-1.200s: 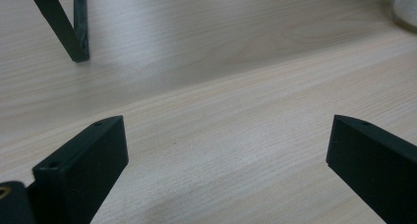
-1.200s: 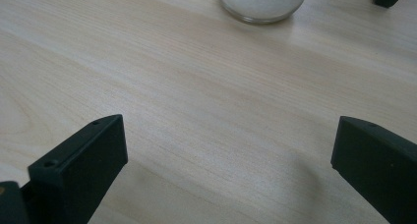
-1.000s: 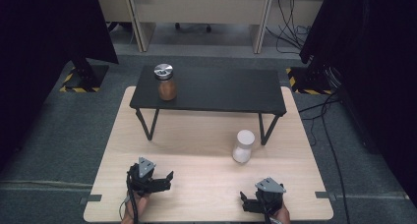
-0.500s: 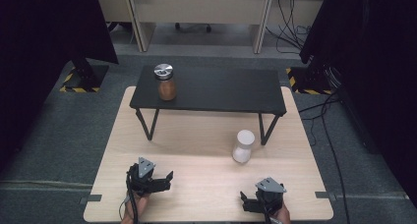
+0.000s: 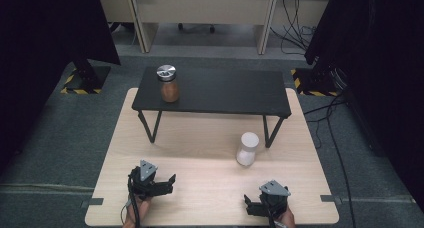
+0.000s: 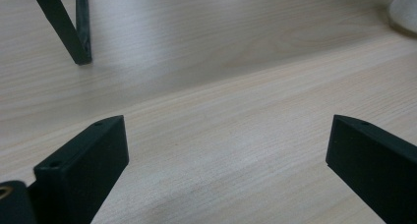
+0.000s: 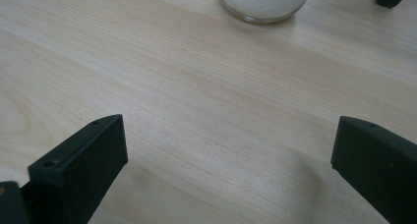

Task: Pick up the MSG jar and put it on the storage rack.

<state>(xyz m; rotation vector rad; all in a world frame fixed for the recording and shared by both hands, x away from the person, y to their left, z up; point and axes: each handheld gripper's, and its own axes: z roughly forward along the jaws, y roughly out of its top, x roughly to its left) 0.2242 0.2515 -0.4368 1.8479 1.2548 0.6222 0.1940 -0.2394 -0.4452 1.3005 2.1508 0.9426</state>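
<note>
Across pale wooden tabletop (image 5: 200,153), resting both grippers, left gripper (image 5: 167,184) and right gripper (image 5: 252,208), jaws spread wide and empty, and lining up squarely with white jar (image 5: 247,148) standing near black bench (image 5: 225,90), before closing gently around its middle.

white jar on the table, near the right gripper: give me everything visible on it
The white jar stands upright on the light wooden table, just in front of the right front leg of the small black bench, apart from it as far as the high view tells. It has a white lid and a rounded body; the right gripper view shows clear glass walls filled with a white, grainy content. Nothing grips it: the right gripper sits open, well short of it.
</note>
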